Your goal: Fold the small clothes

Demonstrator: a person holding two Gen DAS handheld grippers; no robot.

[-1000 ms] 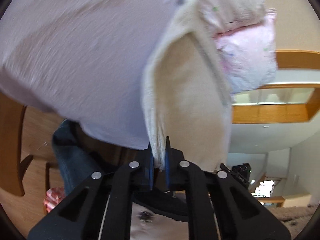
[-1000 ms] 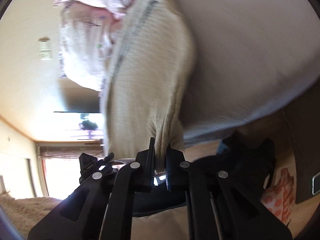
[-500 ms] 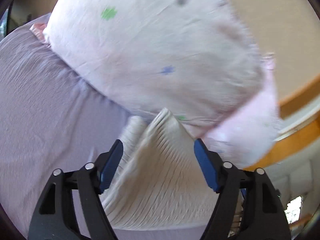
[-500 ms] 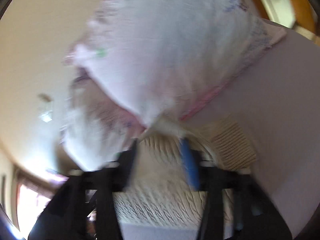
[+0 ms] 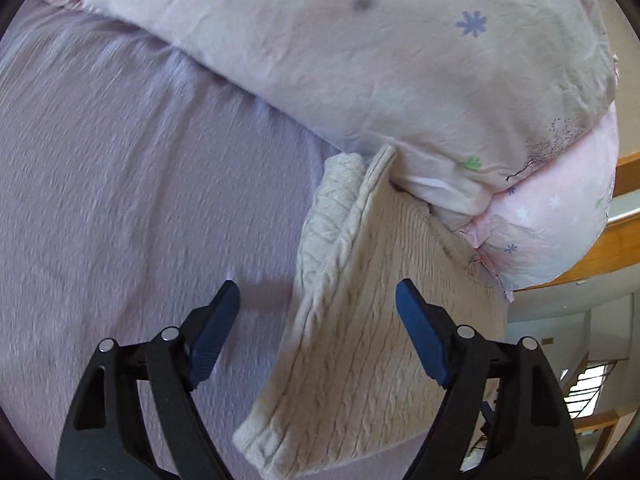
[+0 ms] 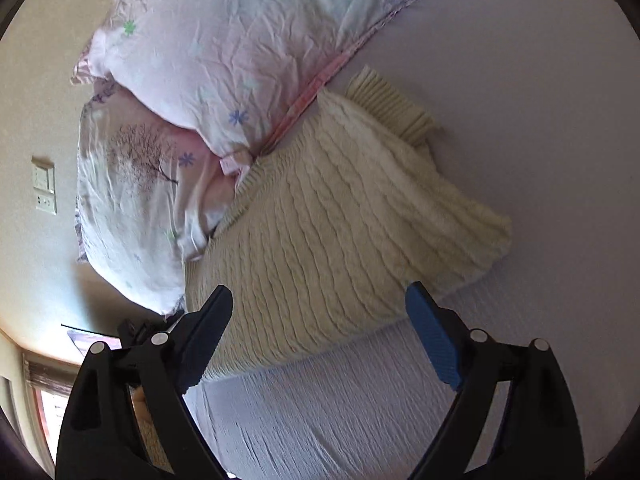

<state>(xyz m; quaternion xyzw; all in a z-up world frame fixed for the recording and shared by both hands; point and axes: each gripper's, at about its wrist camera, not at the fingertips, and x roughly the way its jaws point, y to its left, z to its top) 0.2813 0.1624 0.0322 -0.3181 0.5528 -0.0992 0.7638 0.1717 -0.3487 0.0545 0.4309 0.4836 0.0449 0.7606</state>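
A cream cable-knit sweater lies folded on the lilac bed sheet, its far end against the pillows. In the right wrist view the sweater shows a ribbed cuff sticking out at its far side. My left gripper is open and empty, its jaws wide apart just above the sweater's near left edge. My right gripper is open and empty too, jaws apart over the sweater's near edge.
Two pale pink pillows with small flower prints are stacked at the head of the bed, touching the sweater. A wall with a light switch is at the left. A wooden rail is at the right.
A second ago both grippers were shut on the sweater and held it up. They have since let it go onto the bed by the pillows and now stand open over it.
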